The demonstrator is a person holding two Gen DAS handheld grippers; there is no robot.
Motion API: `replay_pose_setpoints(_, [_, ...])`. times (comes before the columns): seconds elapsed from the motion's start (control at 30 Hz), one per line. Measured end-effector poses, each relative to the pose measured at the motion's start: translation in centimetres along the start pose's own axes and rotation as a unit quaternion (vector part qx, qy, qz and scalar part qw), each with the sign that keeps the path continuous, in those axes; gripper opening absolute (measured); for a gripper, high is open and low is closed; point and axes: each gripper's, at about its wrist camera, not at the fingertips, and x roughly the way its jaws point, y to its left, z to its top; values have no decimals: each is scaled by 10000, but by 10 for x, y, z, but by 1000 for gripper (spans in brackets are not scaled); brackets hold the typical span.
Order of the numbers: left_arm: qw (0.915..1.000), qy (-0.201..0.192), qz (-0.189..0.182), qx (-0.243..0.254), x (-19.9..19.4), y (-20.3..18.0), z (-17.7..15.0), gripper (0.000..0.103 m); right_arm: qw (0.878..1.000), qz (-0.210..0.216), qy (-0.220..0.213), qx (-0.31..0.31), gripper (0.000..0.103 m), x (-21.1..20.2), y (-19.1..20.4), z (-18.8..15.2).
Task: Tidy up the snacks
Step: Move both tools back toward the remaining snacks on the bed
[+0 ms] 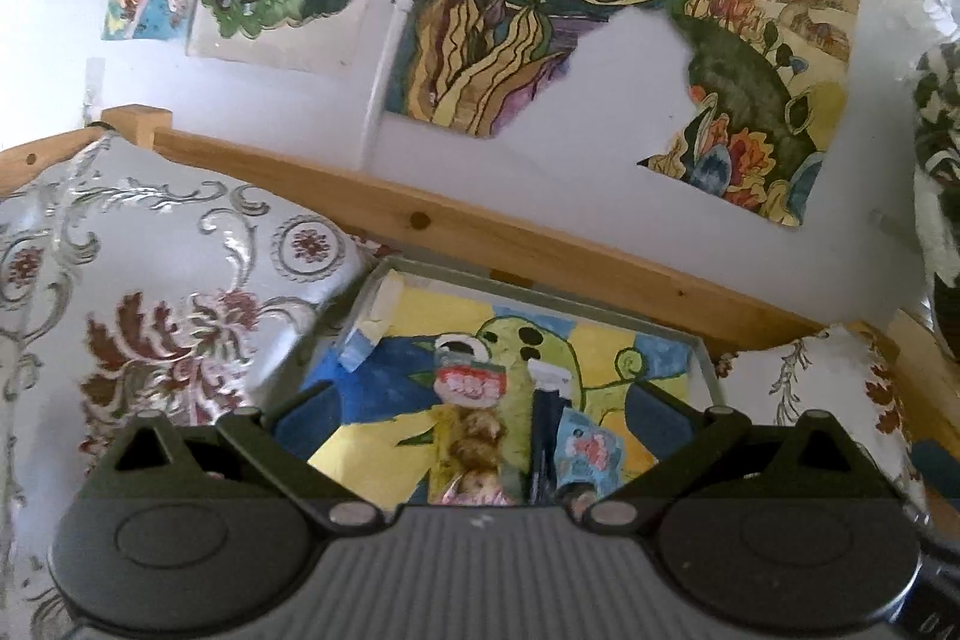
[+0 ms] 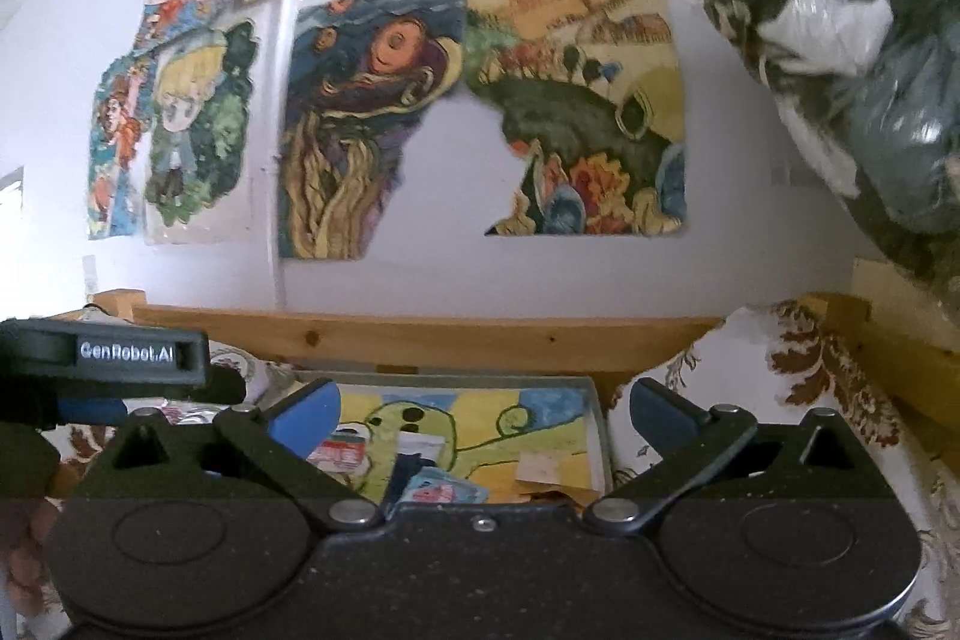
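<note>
A shallow tray (image 1: 707, 370) with a painted yellow, blue and green floor lies below both grippers. On it I see a red-and-white packet (image 1: 471, 385), a brown cookie packet (image 1: 480, 439), a dark stick packet (image 1: 547, 418), a light blue packet (image 1: 585, 445) and a blue-white block (image 1: 367, 331) leaning at the left wall. My left gripper (image 1: 480, 403) hangs open over them, holding nothing. My right gripper (image 2: 486, 403) is open above the same tray (image 2: 600, 424), over the red-and-white packet (image 2: 339, 451), the blue packet (image 2: 444, 490) and a beige packet (image 2: 540, 469).
A wooden rail (image 1: 480, 232) runs behind the tray against a white wall with paintings (image 2: 372, 118). Floral patterned cloth (image 1: 150, 280) lies on both sides. A clear bag of dark fabric (image 2: 870, 70) bulges in at upper right. The left gripper's housing (image 2: 138, 352) juts in beside the right one.
</note>
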Motion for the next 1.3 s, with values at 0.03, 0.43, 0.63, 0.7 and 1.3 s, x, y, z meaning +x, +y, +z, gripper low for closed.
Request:
replay_pose_setpoints(0.03, [10000,-11,-1,8,-6,3,-2,102,10000,-2,-23,-6,102,-7,2,1])
replay_pose_setpoints(0.43, [9998,-188,-57,-8,-66,26,-29,103,9999,-137,39,47,102,-74,16,-14])
replay_pose_setpoints(0.63, [9993,-307,-111,165,-94,35,-49,103,9995,-287,115,-32,102,-107,25,-35])
replay_pose_setpoints(0.7, [9992,-327,-133,193,-102,38,-56,103,9993,-326,148,-70,102,-117,29,-41])
replay_pose_setpoints(1.3, [9986,-33,88,521,-142,74,-122,103,9937,-443,999,-231,102,-167,50,-98])
